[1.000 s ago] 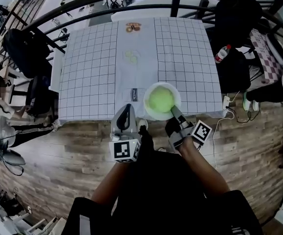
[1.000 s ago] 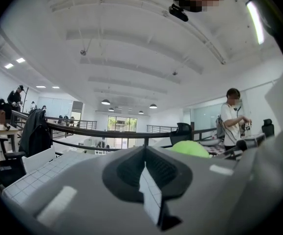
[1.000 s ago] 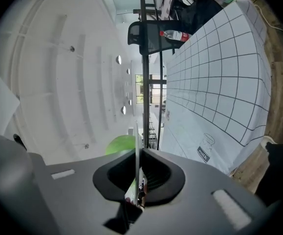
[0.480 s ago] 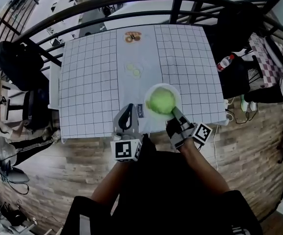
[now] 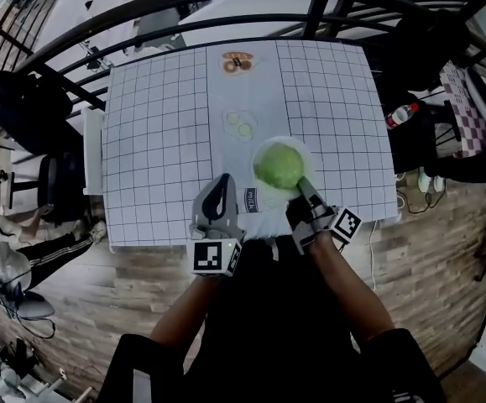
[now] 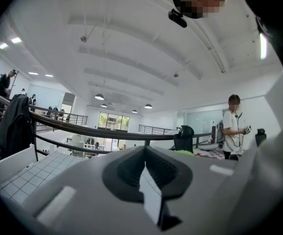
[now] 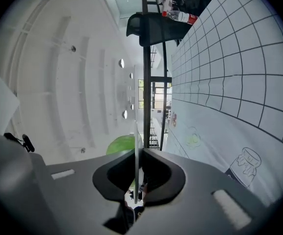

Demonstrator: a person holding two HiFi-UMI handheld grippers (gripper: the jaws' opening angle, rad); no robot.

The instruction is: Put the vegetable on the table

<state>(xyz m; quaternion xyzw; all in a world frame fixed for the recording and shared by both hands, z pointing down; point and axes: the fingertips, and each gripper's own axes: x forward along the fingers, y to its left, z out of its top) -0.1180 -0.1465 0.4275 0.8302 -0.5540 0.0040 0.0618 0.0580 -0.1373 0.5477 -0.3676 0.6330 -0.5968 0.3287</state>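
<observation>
So the right gripper (image 5: 304, 185) has its jaws clamped down on the rim of a white plate (image 5: 309, 159). In the right gripper view the plate (image 7: 136, 133) shows as a thin edge pinched right between the jaws (image 7: 136, 154). The vegetable (image 5: 279, 165), a round green head of something leafy, sits on that plate just past the jaw tips, and from the right gripper's camera it (image 7: 121, 145) peeks out on one side of the plate edge. The plate is over the near part of the bench (image 5: 159, 141), which has a grid-pattern cloth, and it looks held clear of the cloth rather than resting on it. The left gripper (image 5: 220, 183) is just off to the side of the plate, near the bench edge. It's tipped up toward the ceiling, with its jaws (image 6: 145, 166) together and nothing in them.
</observation>
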